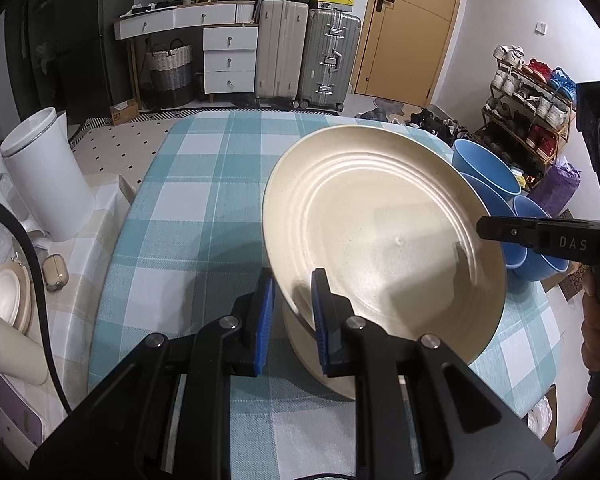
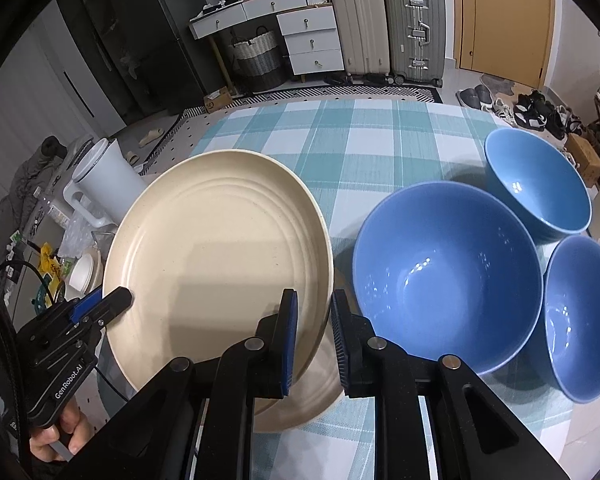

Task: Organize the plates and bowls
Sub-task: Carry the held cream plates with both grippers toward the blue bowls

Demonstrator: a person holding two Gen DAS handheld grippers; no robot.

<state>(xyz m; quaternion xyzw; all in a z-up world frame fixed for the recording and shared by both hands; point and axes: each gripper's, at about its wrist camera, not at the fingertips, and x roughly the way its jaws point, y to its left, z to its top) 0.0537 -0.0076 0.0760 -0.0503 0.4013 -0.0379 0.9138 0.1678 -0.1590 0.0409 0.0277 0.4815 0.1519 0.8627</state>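
A cream plate (image 1: 384, 240) (image 2: 220, 260) hangs tilted just above a second cream plate (image 1: 320, 364) (image 2: 300, 408), which lies on the blue-checked table (image 1: 204, 200). My left gripper (image 1: 293, 296) is shut on the raised plate's near rim. My right gripper (image 2: 314, 308) is shut on the opposite rim. Each gripper shows at the plate's far edge in the other's view. Three blue bowls (image 2: 448, 276) (image 2: 540, 184) (image 2: 584, 320) stand upright on the table to the right of the plates, close together.
A white kettle (image 1: 44, 176) (image 2: 104, 180) stands on a side table to the left, with small cream dishes (image 1: 8, 300) and a cup (image 1: 16, 352) beside it. Suitcases (image 1: 304, 52), drawers and a shoe rack (image 1: 528, 120) stand beyond the table.
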